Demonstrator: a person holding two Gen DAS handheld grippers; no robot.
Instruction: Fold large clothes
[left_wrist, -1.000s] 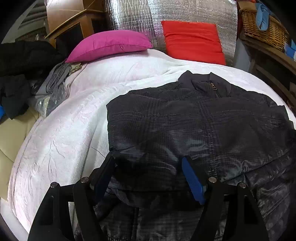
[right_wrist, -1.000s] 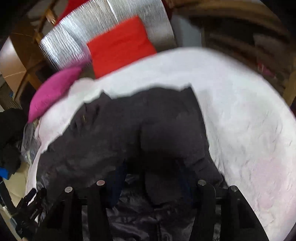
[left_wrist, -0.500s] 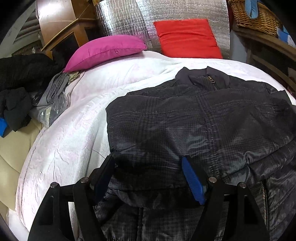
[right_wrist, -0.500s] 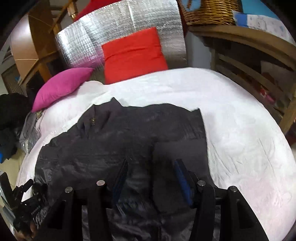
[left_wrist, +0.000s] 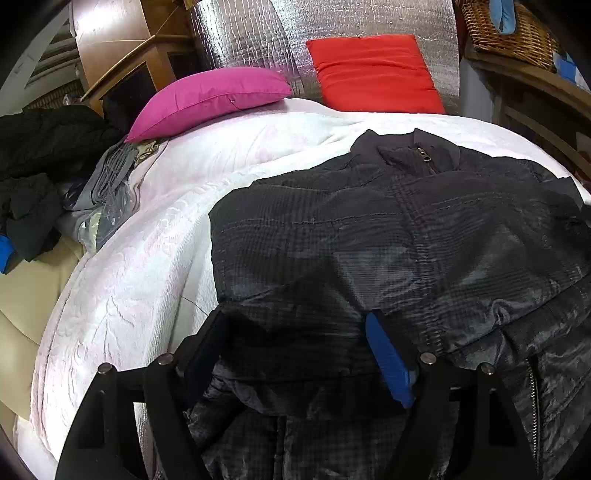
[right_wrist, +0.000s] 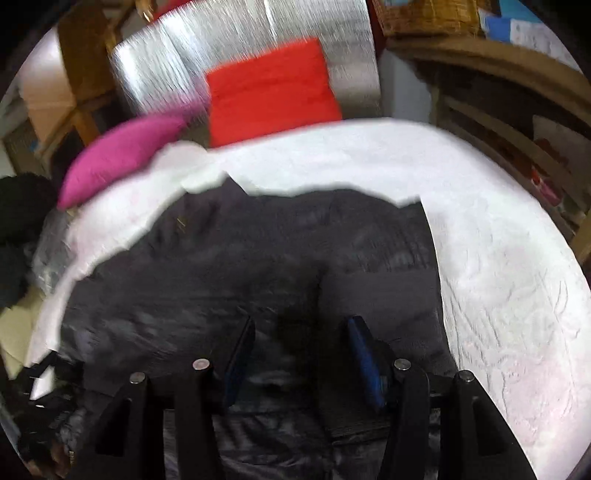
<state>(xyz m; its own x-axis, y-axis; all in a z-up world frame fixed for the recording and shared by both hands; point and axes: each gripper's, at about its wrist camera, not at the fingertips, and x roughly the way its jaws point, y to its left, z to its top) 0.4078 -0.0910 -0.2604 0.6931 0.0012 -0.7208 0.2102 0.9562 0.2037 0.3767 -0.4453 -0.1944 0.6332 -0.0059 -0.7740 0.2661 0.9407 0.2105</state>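
Dark jacket (left_wrist: 406, 229) lies on the white bed cover (left_wrist: 122, 295), collar toward the pillows, lower part bunched near both grippers. Sides look turned in; final fold still to do, I judge. Left gripper (left_wrist: 299, 347): jaws wide and opening around bunched fabric, no squeeze seen. Right gripper (right_wrist: 301, 354): jaws mid-width over fabric; grip unclear, pic blurred.
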